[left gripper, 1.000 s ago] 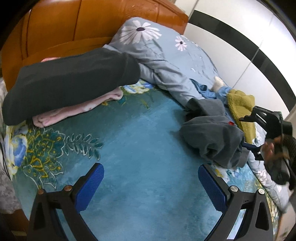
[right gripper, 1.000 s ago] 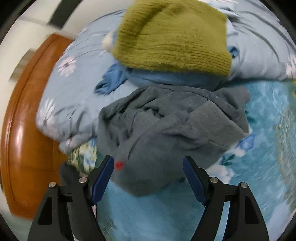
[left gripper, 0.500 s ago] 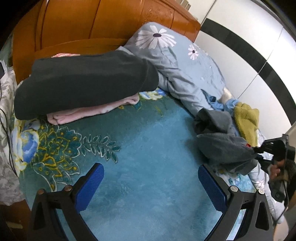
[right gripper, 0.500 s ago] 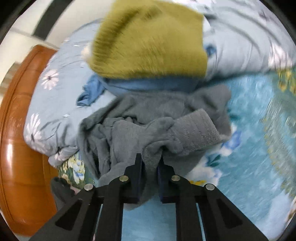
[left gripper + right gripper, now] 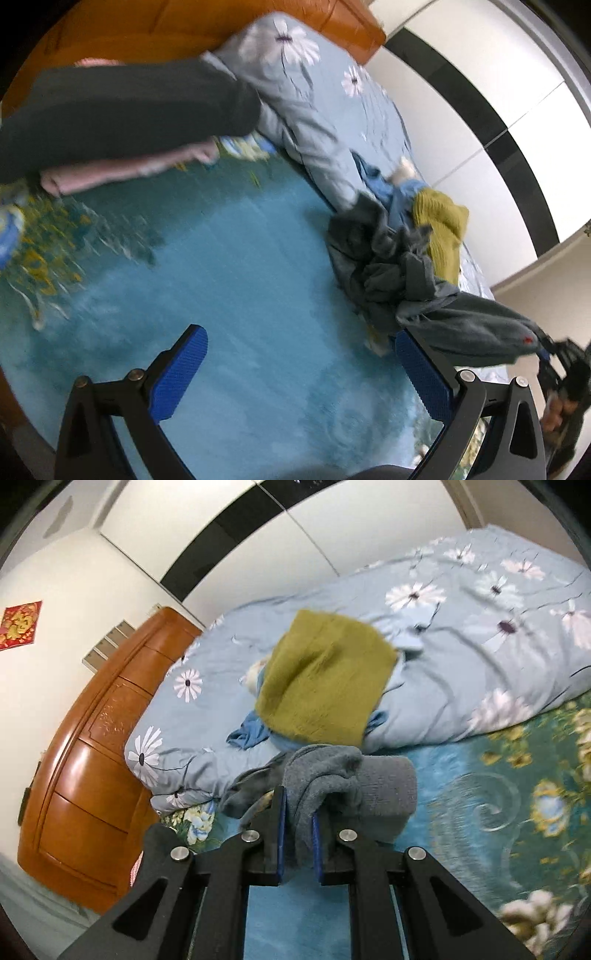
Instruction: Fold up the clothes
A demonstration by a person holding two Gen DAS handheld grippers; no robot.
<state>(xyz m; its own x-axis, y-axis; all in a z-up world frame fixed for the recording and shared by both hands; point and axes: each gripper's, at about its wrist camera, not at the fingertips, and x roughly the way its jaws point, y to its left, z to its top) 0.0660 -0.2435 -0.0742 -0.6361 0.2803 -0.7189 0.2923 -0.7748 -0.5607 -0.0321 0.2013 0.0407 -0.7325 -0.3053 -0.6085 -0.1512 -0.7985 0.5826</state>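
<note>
A crumpled grey sweatshirt [image 5: 391, 266] lies on the teal floral bedspread [image 5: 236, 280], one part stretched out toward the lower right. My right gripper [image 5: 298, 812] is shut on a bunch of that grey sweatshirt [image 5: 332, 775] and lifts it off the bed; it also shows at the right edge of the left wrist view [image 5: 554, 354]. My left gripper [image 5: 301, 373] is open and empty above the bedspread, left of the sweatshirt. An olive knit garment [image 5: 325, 679] and a blue garment [image 5: 251, 734] lie on the quilt behind the sweatshirt.
A light blue daisy quilt [image 5: 461, 642] is heaped along the far side of the bed. A folded dark garment [image 5: 122, 110] rests on a folded pink one [image 5: 122, 170] near the orange wooden headboard [image 5: 92, 760]. A white wardrobe with a black band [image 5: 480, 99] stands behind.
My right gripper closed on the grey sweatshirt and pulled back and up, stretching it out from the pile. The left gripper stayed open while its view swung right.
</note>
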